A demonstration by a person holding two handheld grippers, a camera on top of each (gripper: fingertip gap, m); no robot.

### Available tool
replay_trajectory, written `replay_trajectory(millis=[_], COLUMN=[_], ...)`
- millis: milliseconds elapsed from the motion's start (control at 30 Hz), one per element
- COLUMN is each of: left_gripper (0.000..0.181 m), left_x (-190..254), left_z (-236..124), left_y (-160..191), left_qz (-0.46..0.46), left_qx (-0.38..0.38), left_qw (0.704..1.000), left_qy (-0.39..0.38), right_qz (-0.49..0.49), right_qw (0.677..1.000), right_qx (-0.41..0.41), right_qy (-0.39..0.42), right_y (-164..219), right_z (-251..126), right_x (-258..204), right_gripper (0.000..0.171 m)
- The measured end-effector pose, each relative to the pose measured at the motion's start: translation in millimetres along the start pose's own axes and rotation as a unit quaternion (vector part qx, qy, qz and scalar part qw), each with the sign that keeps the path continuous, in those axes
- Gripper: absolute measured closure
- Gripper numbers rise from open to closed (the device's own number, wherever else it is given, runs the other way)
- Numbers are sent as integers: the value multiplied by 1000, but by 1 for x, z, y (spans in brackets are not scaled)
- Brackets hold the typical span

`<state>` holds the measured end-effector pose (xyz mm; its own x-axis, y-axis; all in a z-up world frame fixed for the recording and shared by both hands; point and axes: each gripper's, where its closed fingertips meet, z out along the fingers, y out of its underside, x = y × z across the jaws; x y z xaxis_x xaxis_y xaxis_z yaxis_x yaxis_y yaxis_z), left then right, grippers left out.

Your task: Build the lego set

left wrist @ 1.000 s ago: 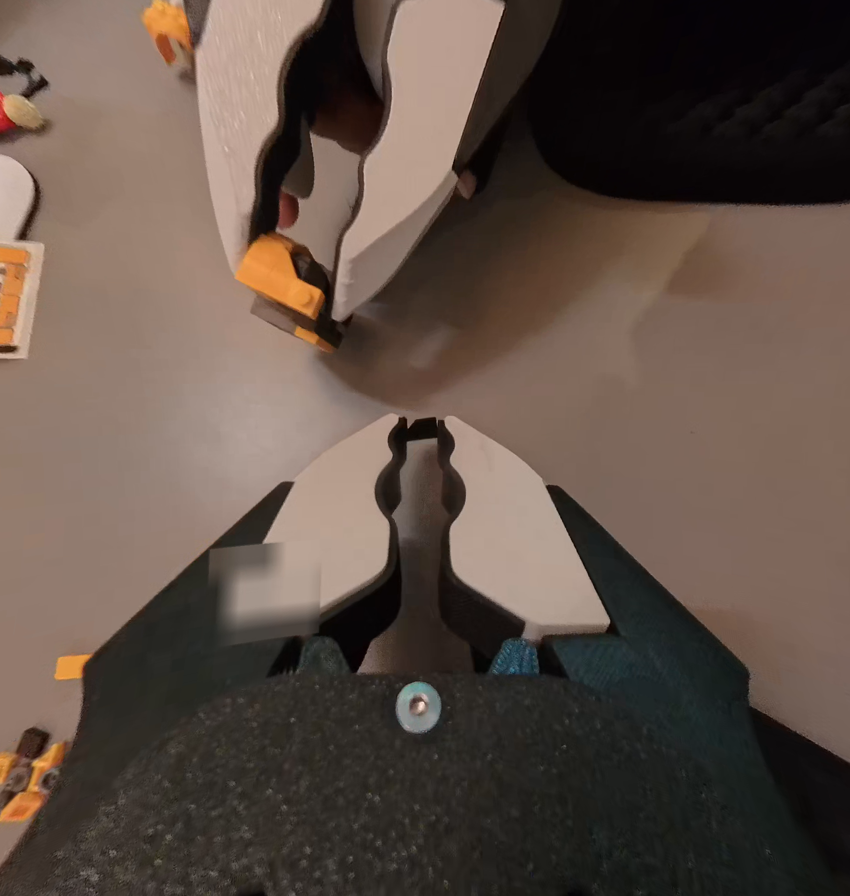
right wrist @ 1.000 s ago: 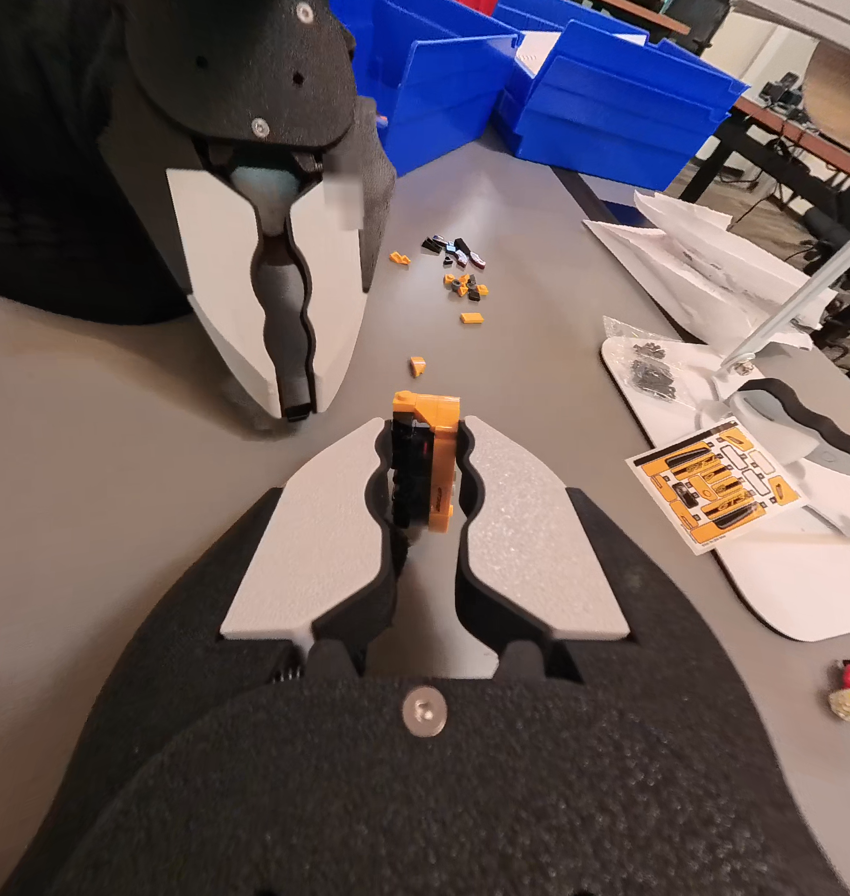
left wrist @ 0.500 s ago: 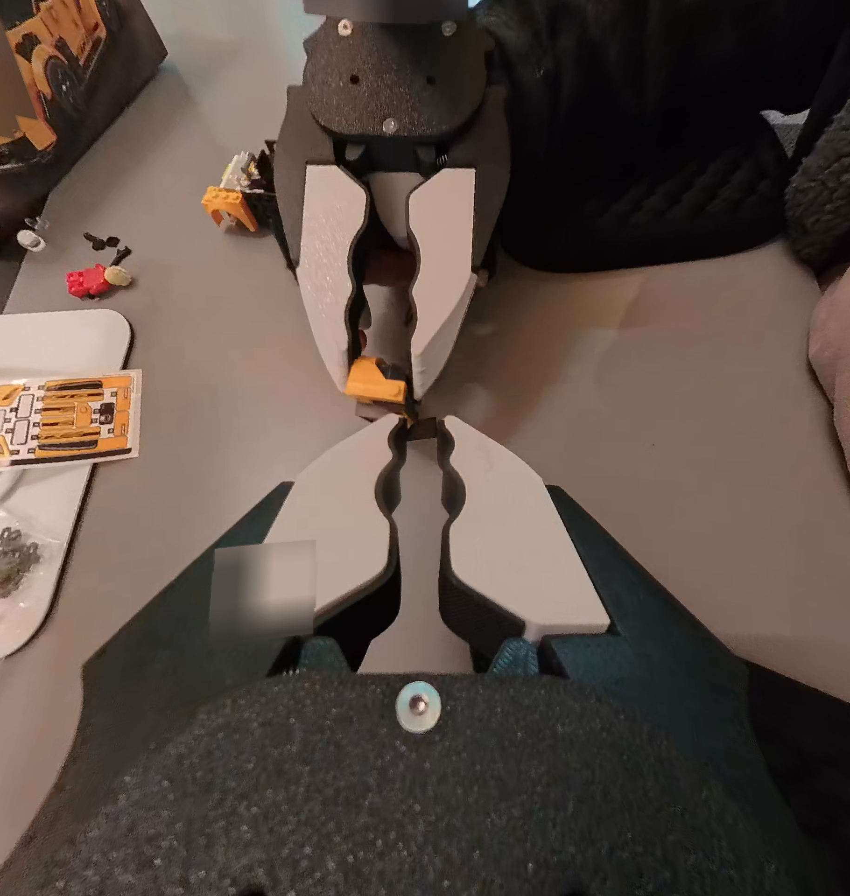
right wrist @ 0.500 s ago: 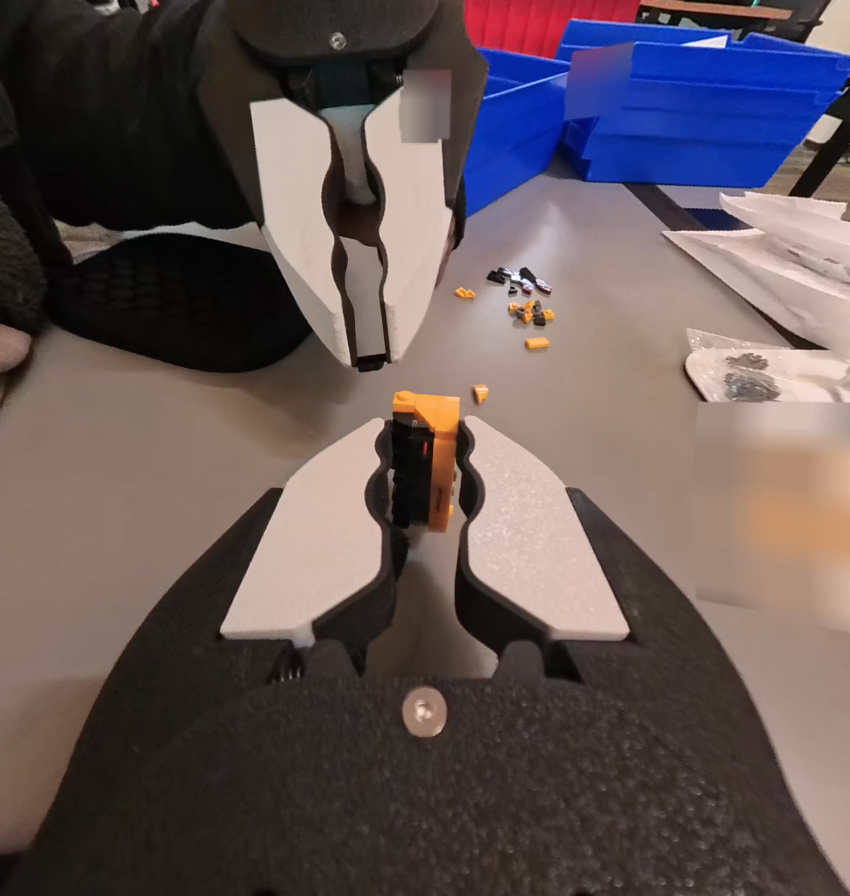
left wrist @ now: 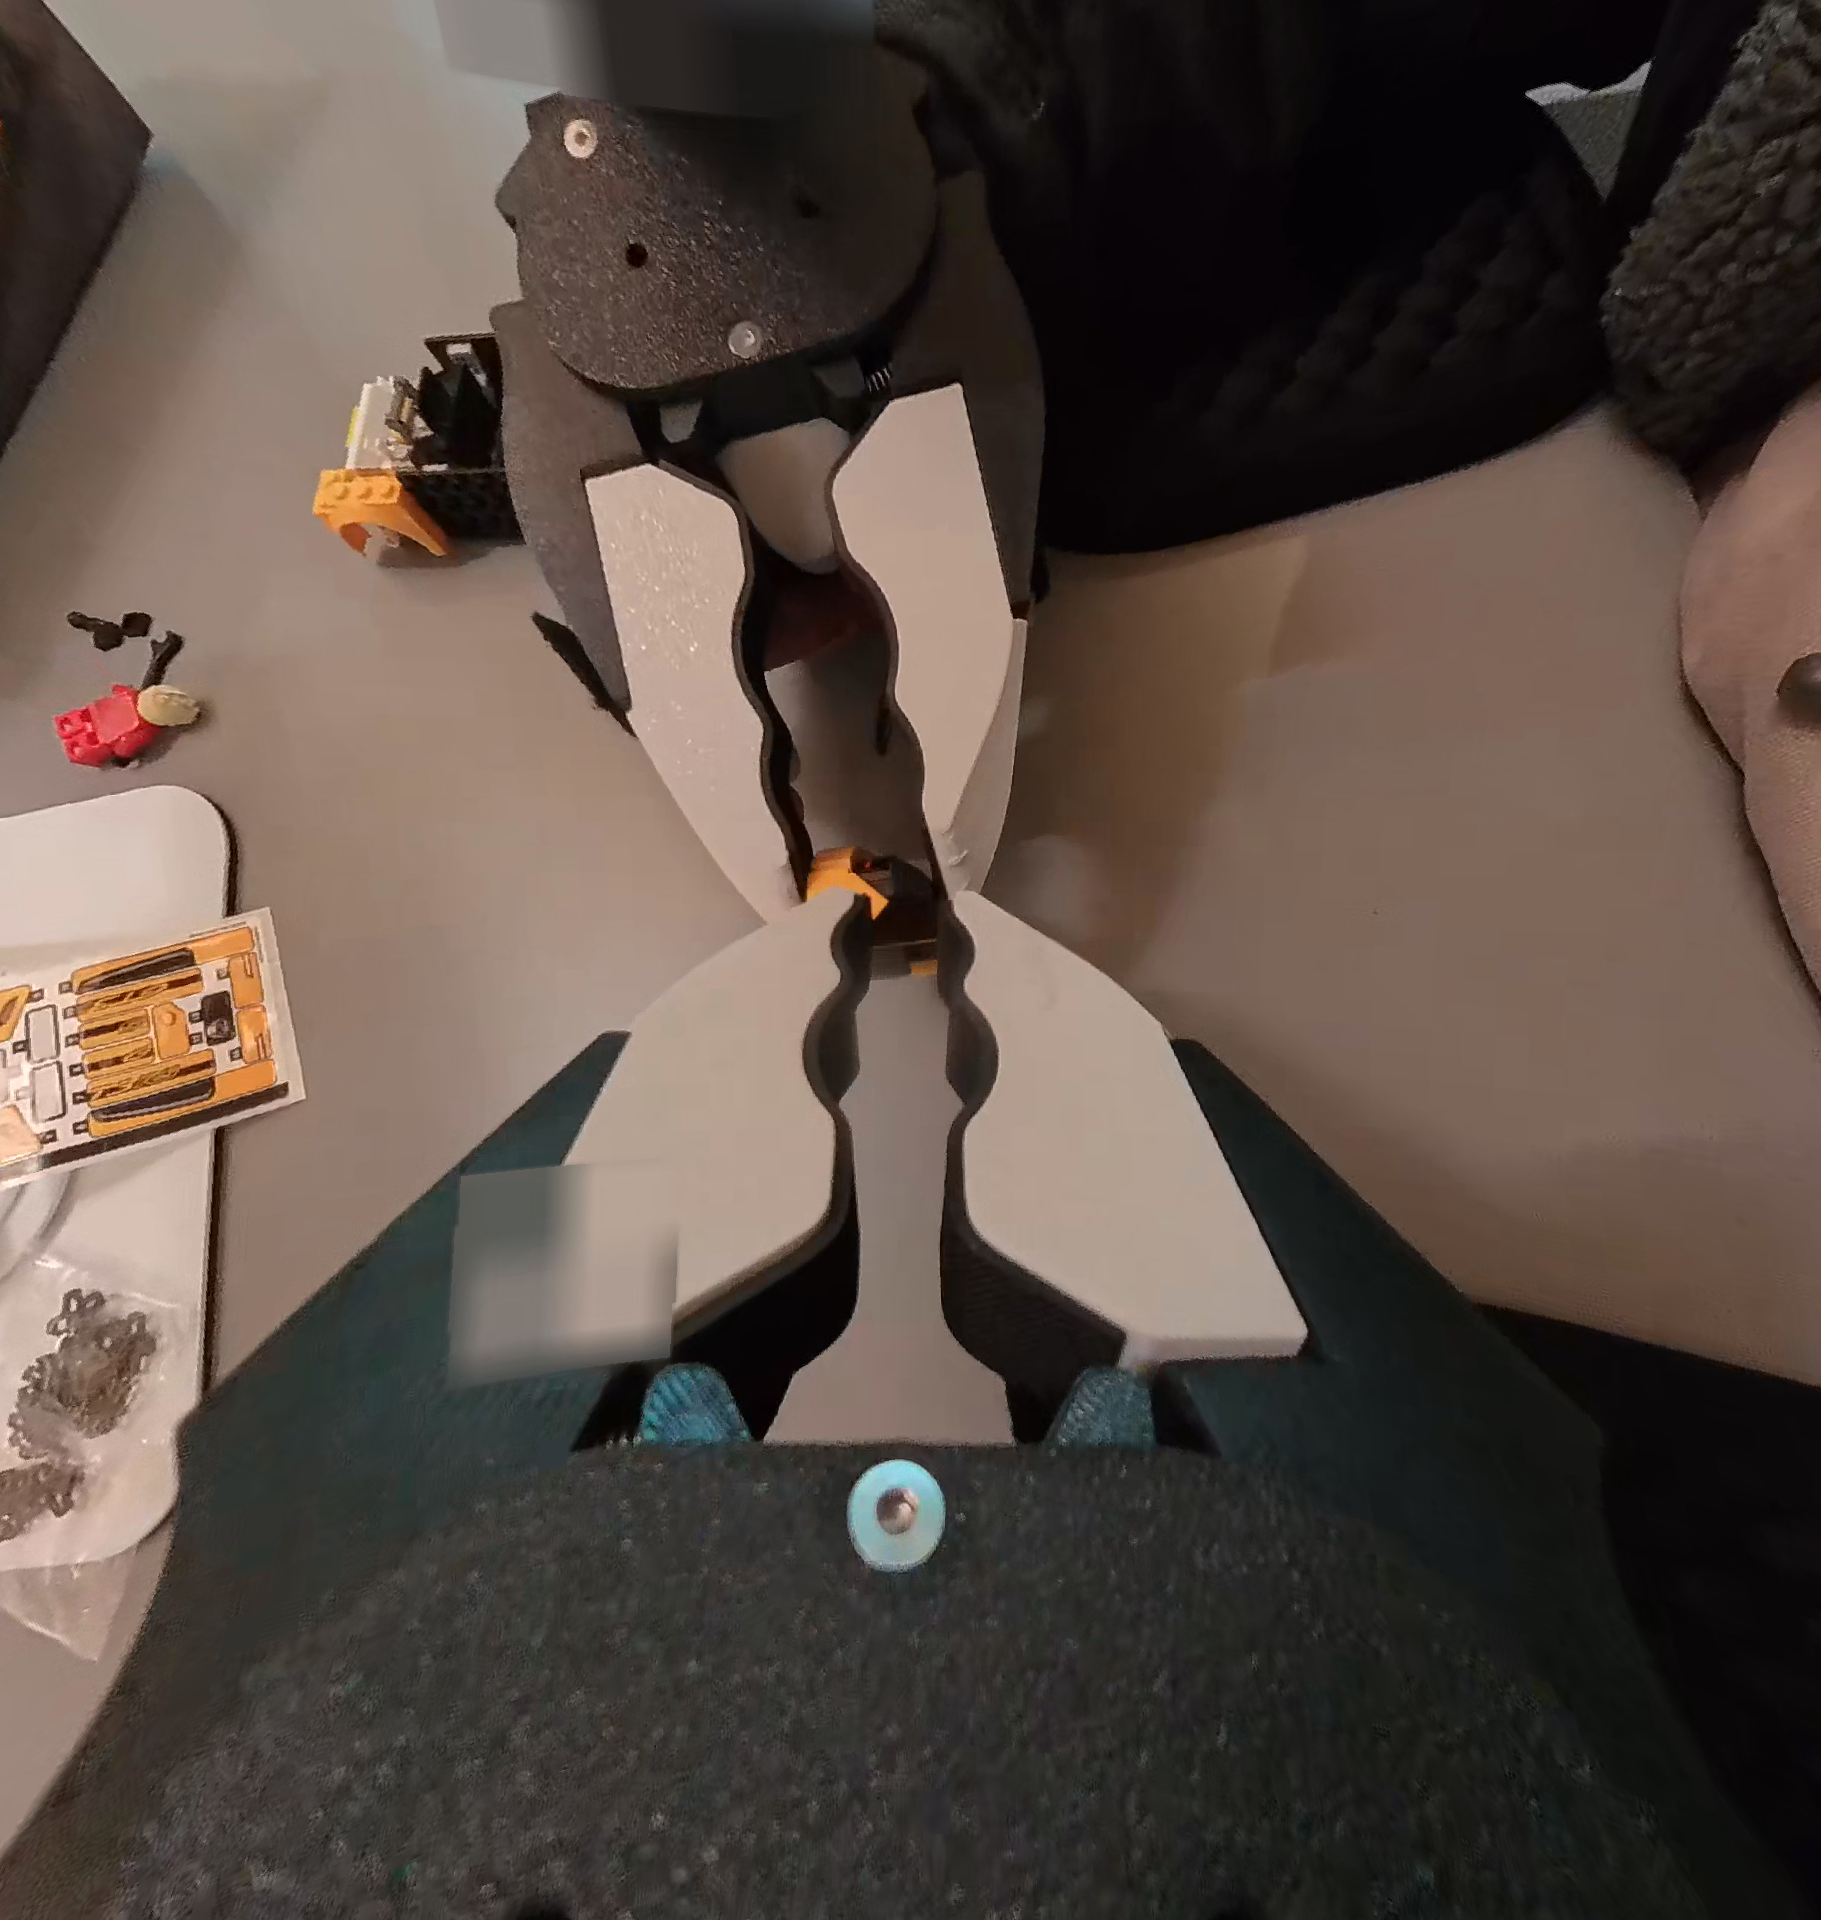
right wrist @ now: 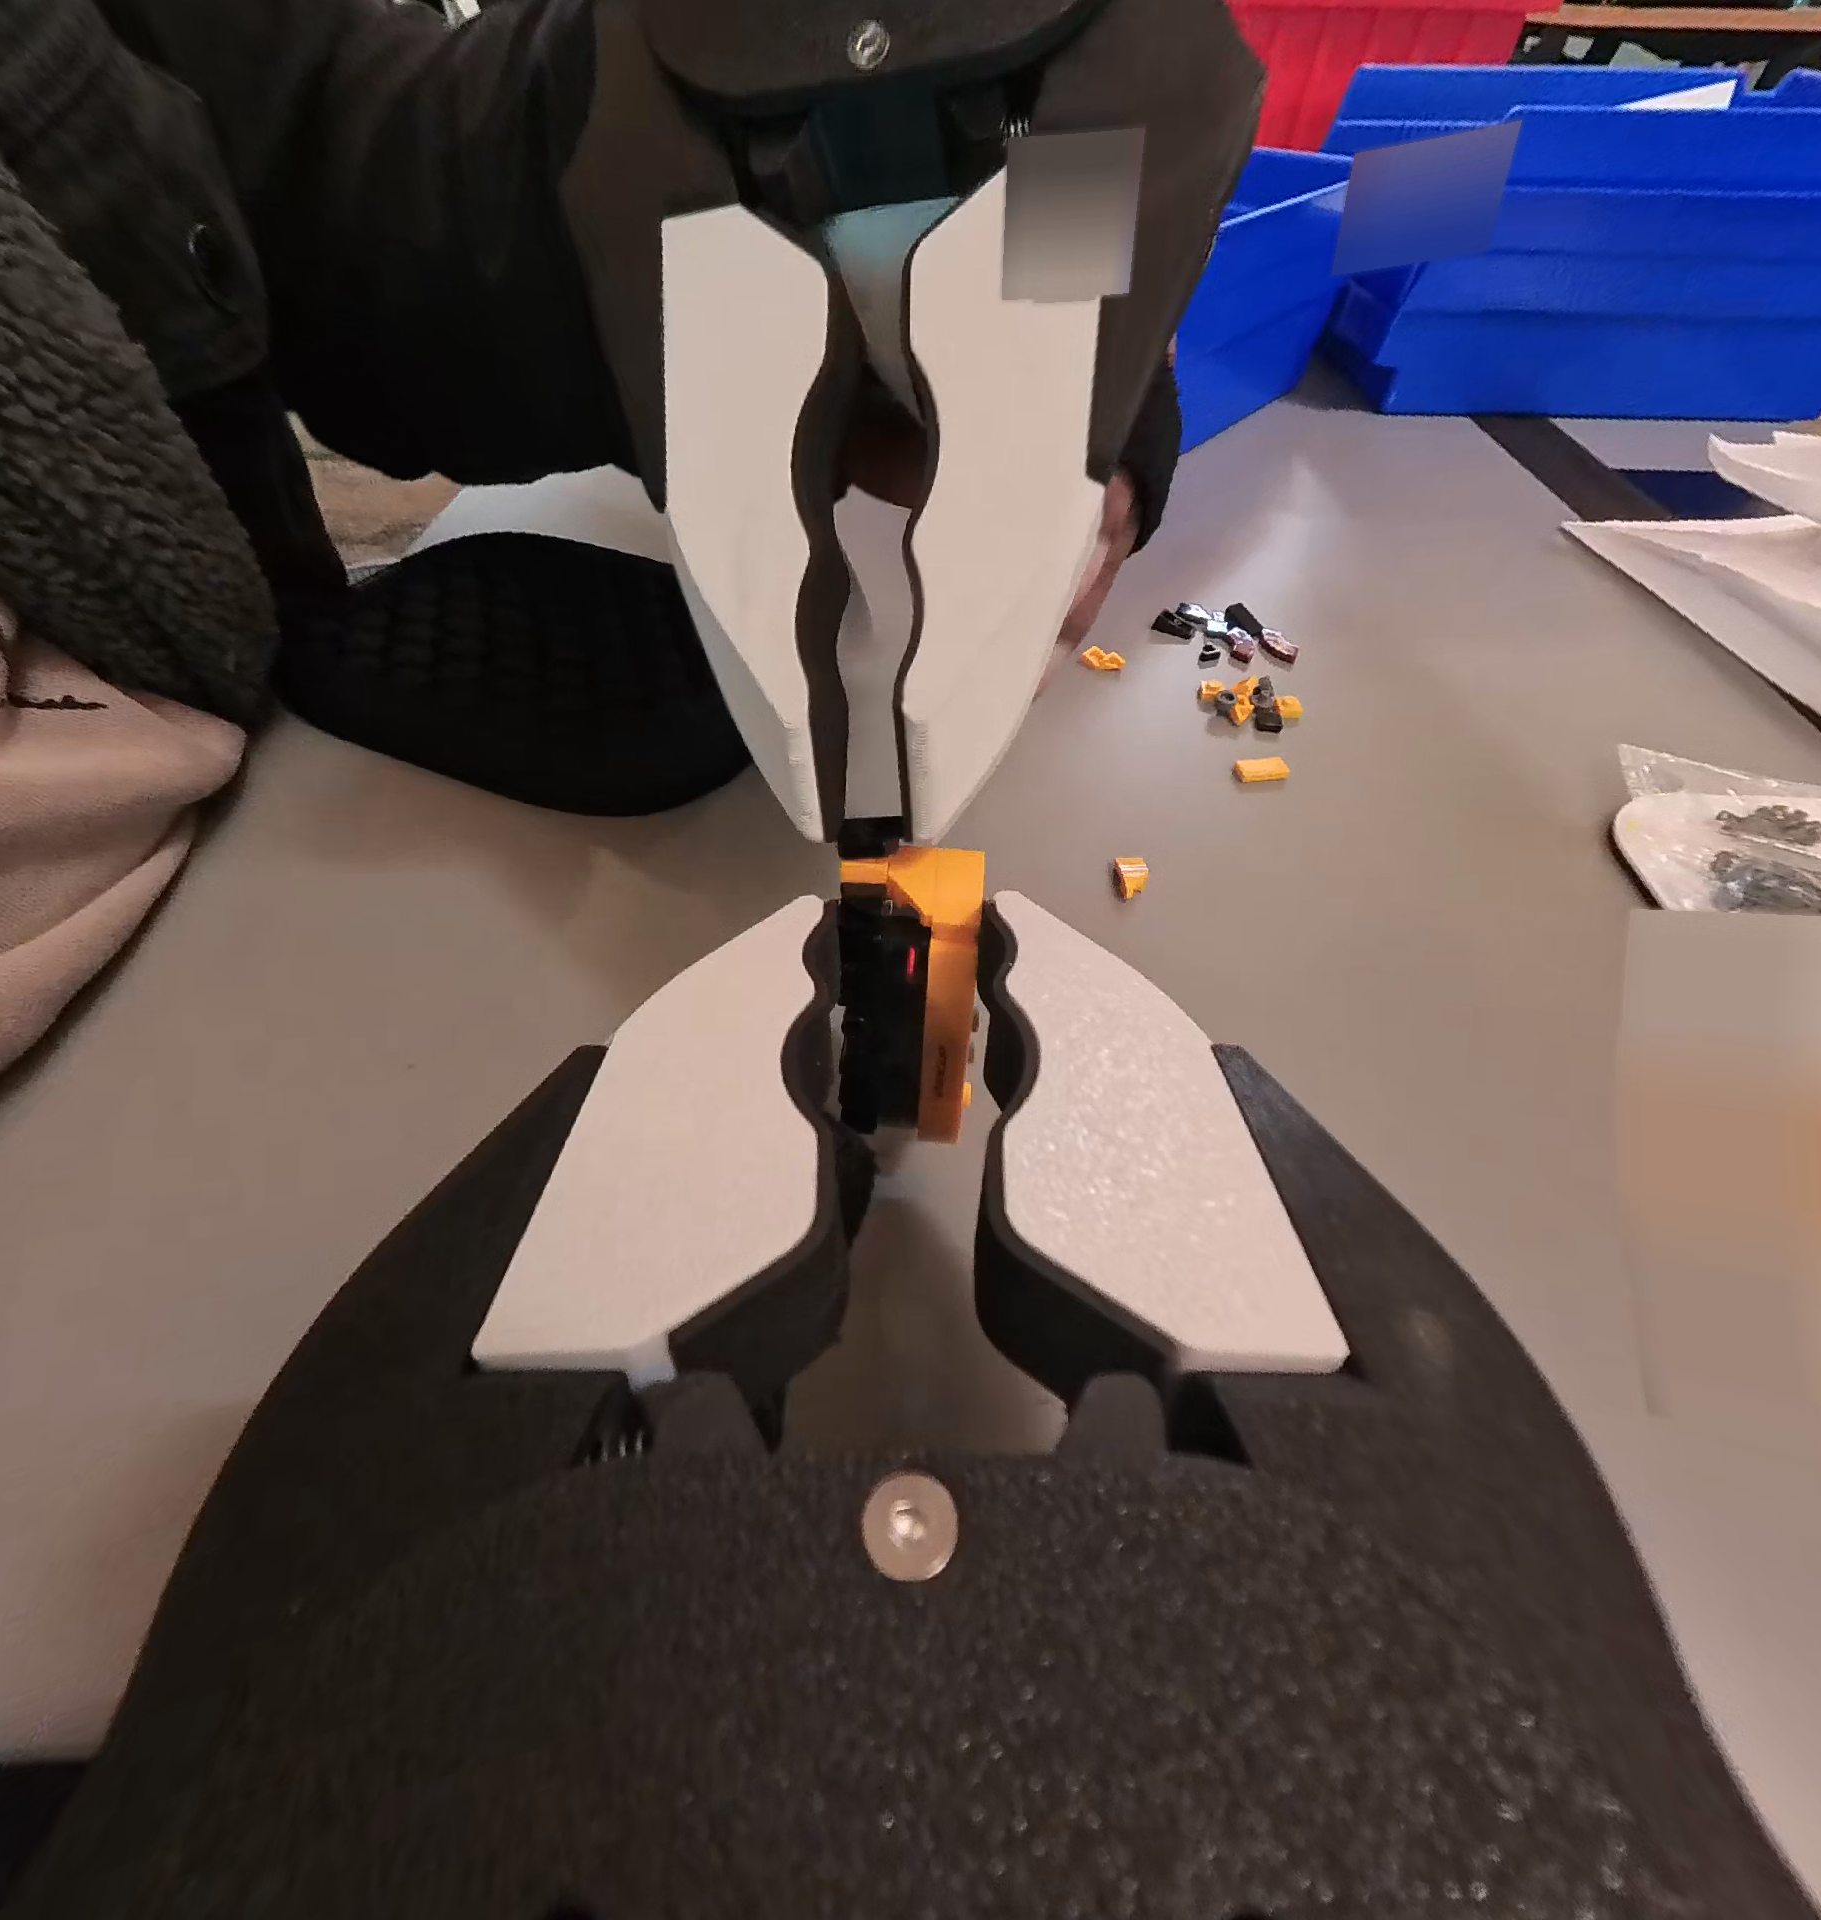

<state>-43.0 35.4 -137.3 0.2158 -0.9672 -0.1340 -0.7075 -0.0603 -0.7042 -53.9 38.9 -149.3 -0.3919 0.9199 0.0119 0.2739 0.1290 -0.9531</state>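
My right gripper (right wrist: 908, 902) is shut on an orange and black lego assembly (right wrist: 937, 997) and holds it edge-up above the grey table. My left gripper (right wrist: 871, 826) comes in from above, shut on a small black piece (right wrist: 871, 831) that touches the far end of the assembly. In the left wrist view my left gripper (left wrist: 898, 930) meets the right gripper (left wrist: 870, 883) tip to tip, with the assembly (left wrist: 844, 868) between them. The black piece is hard to make out there.
A partly built orange, black and white model (left wrist: 407, 478) stands behind the right gripper. A red minifigure (left wrist: 106, 727), a sticker sheet (left wrist: 127, 1039) on a white tray (left wrist: 75, 873) and a bag of black parts (left wrist: 64, 1403) lie left. Loose small pieces (right wrist: 1244, 696) and blue bins (right wrist: 1560, 260) lie far right. My left and right fingertips are right by each other. About 25 centimeters separates my right fingertips from the red minifigure (left wrist: 106, 727).
The two grippers have closed the gap and now meet tip to tip. The left gripper's black piece has come down onto the end of the assembly held by the right gripper.
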Motion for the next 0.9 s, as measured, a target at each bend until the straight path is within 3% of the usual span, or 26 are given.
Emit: replay_trajectory(millis=[900], left_gripper=[165], left_x=[1], left_z=[-3], left_y=[-7], left_qz=[18], left_qx=[-11], left_qw=[1000], left_qy=[0], right_qz=[-1], right_qw=[1000], right_qx=[21], right_qy=[-11], right_y=[-6], right_z=[-2], right_x=[-4], right_gripper=[146])
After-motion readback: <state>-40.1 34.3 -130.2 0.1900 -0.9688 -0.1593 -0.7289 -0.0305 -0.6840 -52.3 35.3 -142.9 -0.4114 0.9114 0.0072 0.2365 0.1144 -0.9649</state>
